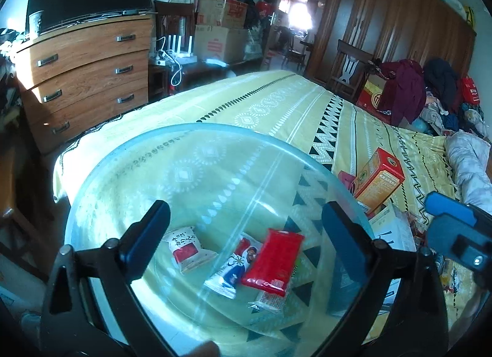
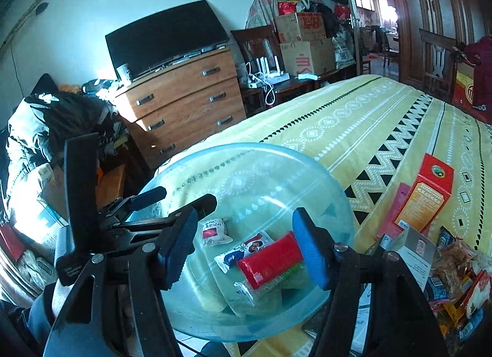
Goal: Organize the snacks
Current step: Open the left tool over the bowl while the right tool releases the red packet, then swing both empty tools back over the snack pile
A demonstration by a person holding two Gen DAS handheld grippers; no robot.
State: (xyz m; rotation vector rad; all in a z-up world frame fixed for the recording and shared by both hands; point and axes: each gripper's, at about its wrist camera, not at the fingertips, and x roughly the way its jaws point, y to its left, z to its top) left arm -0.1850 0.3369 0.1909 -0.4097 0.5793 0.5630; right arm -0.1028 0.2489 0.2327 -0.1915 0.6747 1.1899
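three snack packets (image 1: 270, 260) lengthwise bowlward

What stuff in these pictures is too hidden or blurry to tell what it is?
- Pack under the red packet, right wrist view: mostly covered, so its kind is unclear.
- Snack pile, right wrist view: cut off by the picture's edge.
- Writing on the orange box, left wrist view: too small.
- Bowl near rim, left wrist view: hidden behind the left hand-held gripper.
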